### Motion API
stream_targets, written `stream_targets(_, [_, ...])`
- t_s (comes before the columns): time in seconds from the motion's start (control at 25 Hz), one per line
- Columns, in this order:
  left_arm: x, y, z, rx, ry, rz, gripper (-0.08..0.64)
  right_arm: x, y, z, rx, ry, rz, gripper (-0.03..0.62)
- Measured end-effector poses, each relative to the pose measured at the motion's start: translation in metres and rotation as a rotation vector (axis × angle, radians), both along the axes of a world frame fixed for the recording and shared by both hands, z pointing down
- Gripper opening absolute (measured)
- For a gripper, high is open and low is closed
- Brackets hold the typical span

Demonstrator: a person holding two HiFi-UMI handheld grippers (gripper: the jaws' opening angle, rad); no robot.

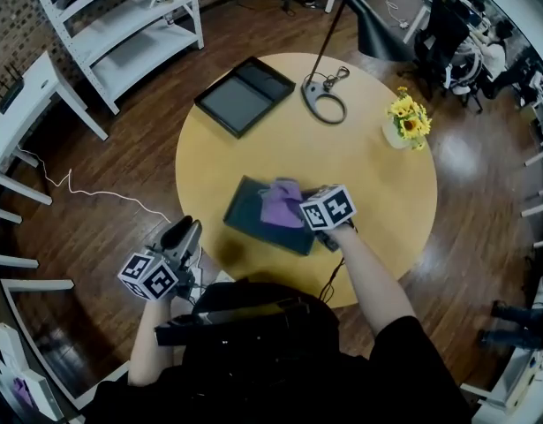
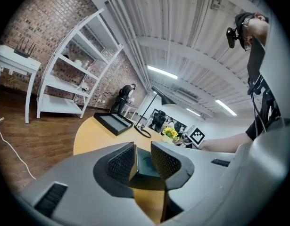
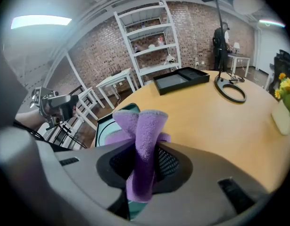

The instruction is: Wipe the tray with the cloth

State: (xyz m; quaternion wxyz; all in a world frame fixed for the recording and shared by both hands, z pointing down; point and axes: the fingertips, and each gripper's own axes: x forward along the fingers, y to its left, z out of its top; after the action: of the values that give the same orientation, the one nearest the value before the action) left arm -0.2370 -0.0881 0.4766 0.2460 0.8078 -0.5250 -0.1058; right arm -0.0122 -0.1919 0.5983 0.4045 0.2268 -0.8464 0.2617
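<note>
Right jaws are clenched on the purple fuzzy cloth, which is bunched and sticks up past the tips. Left jaws are almost together with a slim gap. Nothing looks pinched, and only a sliver of the dark teal rectangular tray shows through the gap.

Cloth is over the tray's right half, with the right gripper angled down onto it. Can't tell whether the fabric is pressing on the tray floor yet. Left gripper sits just off the tray's near-left corner, apart from it in the head view.

Progress, my read: cloth is fetched and positioned, so the wipe is at or near its start. No visible smears either way, so cleaned area can't be judged. Assume most of the strokes across the tray are still to do.

Surface: round yellow wooden bench. The tray lies near its front edge.
- Beyond the tray: a second black rectangular tray, empty.
- Beyond and to the right of the tray: black ring-shaped lamp base, and further right a white pot of yellow flowers.

Room: dark wood floor, white open shelving far left of the tray, brick wall behind.
</note>
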Motion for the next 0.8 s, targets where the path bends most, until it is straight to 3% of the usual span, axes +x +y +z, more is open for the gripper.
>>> stream_targets(0.2, [0.014,-0.007,-0.01,0.02,0.111,0.039,0.078,0.027,-0.018,0.0,0.054,0.013,0.088,0.081])
stream_targets(0.44, [0.018,-0.003,-0.007,0.007,0.124,0.043,0.078,0.048,-0.029,-0.005,0.197,0.119,0.122,0.08])
stream_targets(0.64, [0.019,0.001,-0.005,-0.008,0.136,0.031,0.078,0.01,0.007,-0.063,0.142,-0.171,-0.009,0.078])
stream_targets(0.8, [0.021,0.004,-0.003,-0.013,0.138,0.028,0.078,0.0,0.058,-0.066,0.042,-0.219,-0.156,0.08])
